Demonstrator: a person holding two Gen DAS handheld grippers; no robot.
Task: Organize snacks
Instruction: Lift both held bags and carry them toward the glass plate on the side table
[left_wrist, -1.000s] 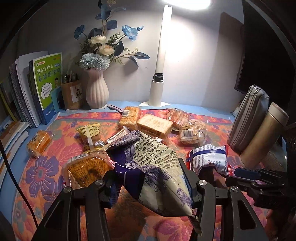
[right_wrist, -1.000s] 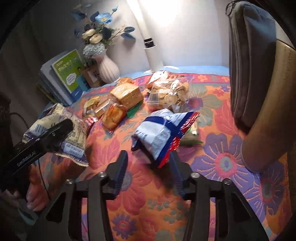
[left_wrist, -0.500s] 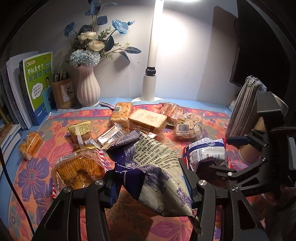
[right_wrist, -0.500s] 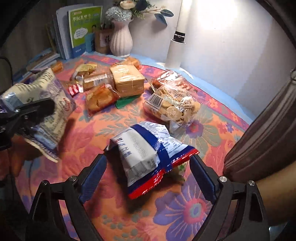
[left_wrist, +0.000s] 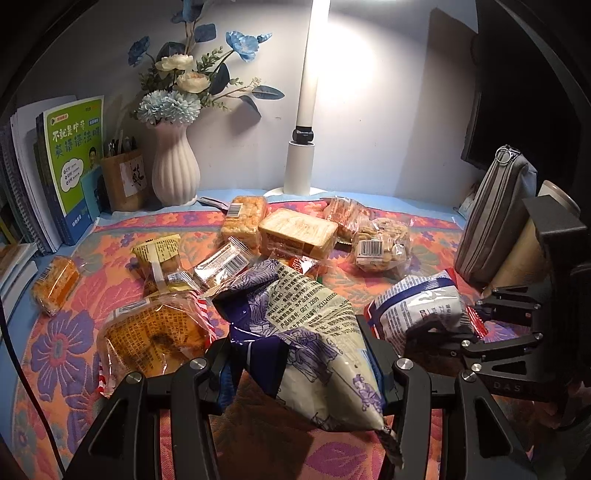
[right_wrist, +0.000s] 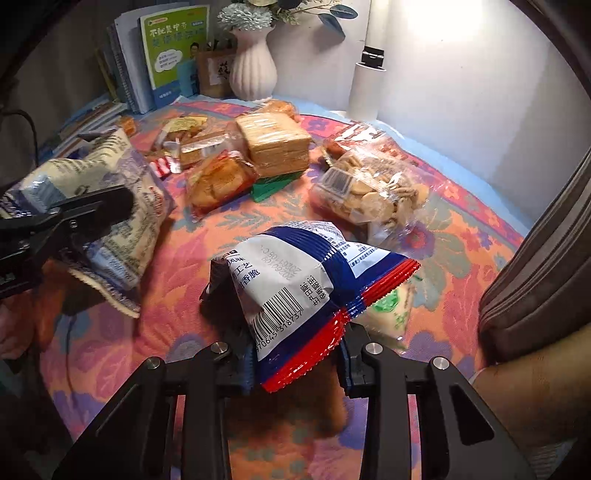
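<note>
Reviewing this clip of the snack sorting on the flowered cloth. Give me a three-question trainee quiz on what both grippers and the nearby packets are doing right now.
1. True or false: the left gripper is shut on the purple-and-cream bag.
2. What does the right gripper hold? A) clear cookie bag B) blue, white and red packet C) sliced bread
3. Fill in: in the right wrist view, a small ____-printed sachet lies beside the held packet.

Key
1. True.
2. B, the blue, white and red packet; the clear cookie bag and sliced bread lie on the cloth.
3. Green.

Home desk: books (left_wrist: 70, 166), lamp (left_wrist: 303, 110), vase (left_wrist: 173, 166)
</note>
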